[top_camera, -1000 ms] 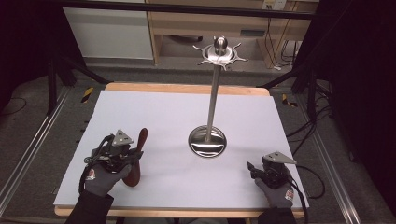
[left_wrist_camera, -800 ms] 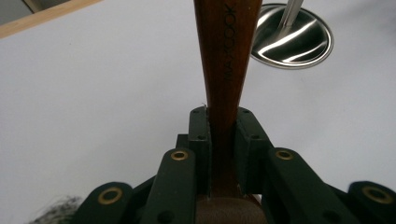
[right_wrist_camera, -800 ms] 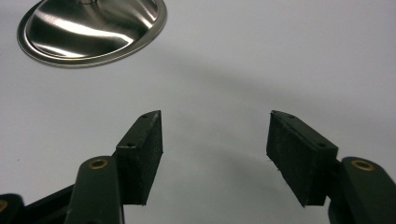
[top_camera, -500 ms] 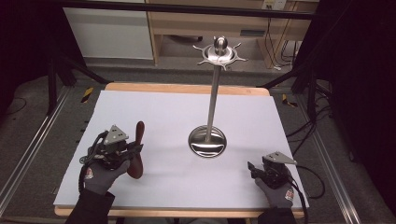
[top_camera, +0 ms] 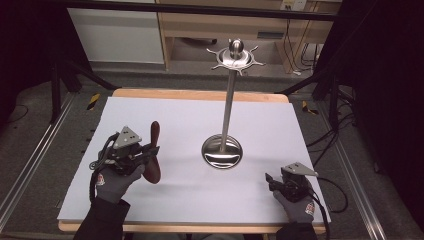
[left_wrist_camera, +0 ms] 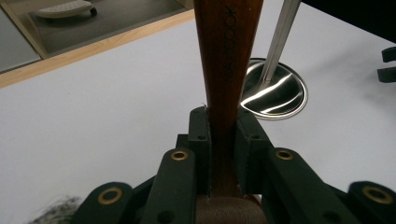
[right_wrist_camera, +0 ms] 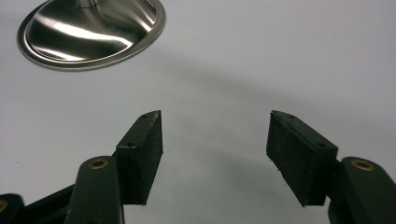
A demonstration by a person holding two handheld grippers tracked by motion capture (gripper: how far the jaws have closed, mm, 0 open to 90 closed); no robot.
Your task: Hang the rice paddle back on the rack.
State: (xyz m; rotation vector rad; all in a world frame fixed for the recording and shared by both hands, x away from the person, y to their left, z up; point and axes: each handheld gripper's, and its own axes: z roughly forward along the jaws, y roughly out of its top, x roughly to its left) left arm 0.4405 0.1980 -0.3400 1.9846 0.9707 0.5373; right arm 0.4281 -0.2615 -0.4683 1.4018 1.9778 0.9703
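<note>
A brown wooden utensil (top_camera: pixel 155 132) stands nearly upright over the left of the white sheet, its handle end up. My left gripper (top_camera: pixel 151 152) is shut on it partway down, and the left gripper view shows the stem (left_wrist_camera: pixel 226 56) pinched between the two black pads of the left gripper (left_wrist_camera: pixel 223 126). A steel stand rises mid-table from a round base (top_camera: pixel 222 151) to a ring of hooks (top_camera: pixel 235 56) on a thin pole. My right gripper (top_camera: pixel 270 180) rests at the front right, and its jaws (right_wrist_camera: pixel 215 140) stand wide apart with nothing between them.
The white sheet (top_camera: pixel 190 200) covers a wooden table whose edge (top_camera: pixel 200 95) shows at the back. The stand's base (right_wrist_camera: pixel 88 28) lies just ahead-left of the right jaws. Dark tripod legs and floor rails flank the table.
The left gripper has lifted the wooden utensil off the sheet and tipped it more upright. The right gripper has stayed put.
</note>
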